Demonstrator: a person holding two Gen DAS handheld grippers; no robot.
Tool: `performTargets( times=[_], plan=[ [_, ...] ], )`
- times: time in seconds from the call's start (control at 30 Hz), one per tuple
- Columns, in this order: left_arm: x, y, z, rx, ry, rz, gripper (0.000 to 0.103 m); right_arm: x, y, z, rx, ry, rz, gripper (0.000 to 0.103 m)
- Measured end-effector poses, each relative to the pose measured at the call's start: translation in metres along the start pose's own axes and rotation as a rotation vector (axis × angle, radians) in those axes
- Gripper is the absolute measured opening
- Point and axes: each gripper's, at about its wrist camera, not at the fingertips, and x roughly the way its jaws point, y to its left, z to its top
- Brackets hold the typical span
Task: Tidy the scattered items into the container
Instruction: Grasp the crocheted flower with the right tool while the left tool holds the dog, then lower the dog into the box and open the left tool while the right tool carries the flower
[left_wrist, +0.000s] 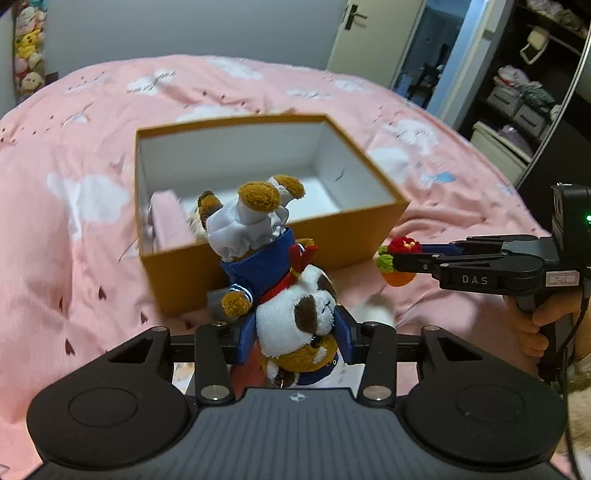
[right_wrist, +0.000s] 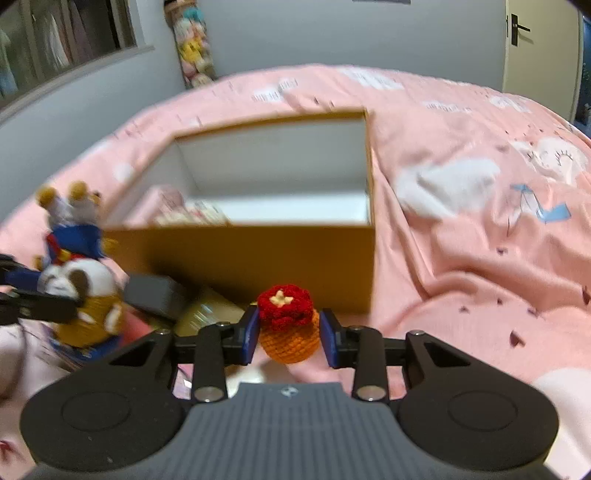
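A pink cloud-print bedspread covers the bed. Plush toys hang in the corner. Right: white door, dark shelves.

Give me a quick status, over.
Left gripper shut on plush dog. Right gripper shut on crochet flowerpot. Box open ahead, nothing blocking.

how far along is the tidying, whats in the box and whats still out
Partly done. The orange box already holds a pink item. In hand: the left gripper grips a plush dog upside down, and the right gripper grips a crocheted flower pot; neither is in the box yet. A dark block lies outside on the bed.
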Motion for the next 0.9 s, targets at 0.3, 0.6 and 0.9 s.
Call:
performTargets(
  times=[0.3, 0.6, 0.9],
  plan=[
    [-0.017, -0.01, 0.052, 0.025, -0.12, 0.024, 0.05, -0.045, 0.014, 0.042, -0.048, -0.172, 0.085, 0.037],
    [-0.002, -0.015, 0.114, 0.08, -0.096, 0.009, 0.05, -0.047, 0.026, 0.095, -0.118, -0.284, 0.068, 0.038],
    [0.066, 0.008, 0.156, 0.056, 0.132, -0.009, 0.05, 0.0, 0.025, 0.128, -0.134, -0.211, 0.043, 0.037]
  ],
)
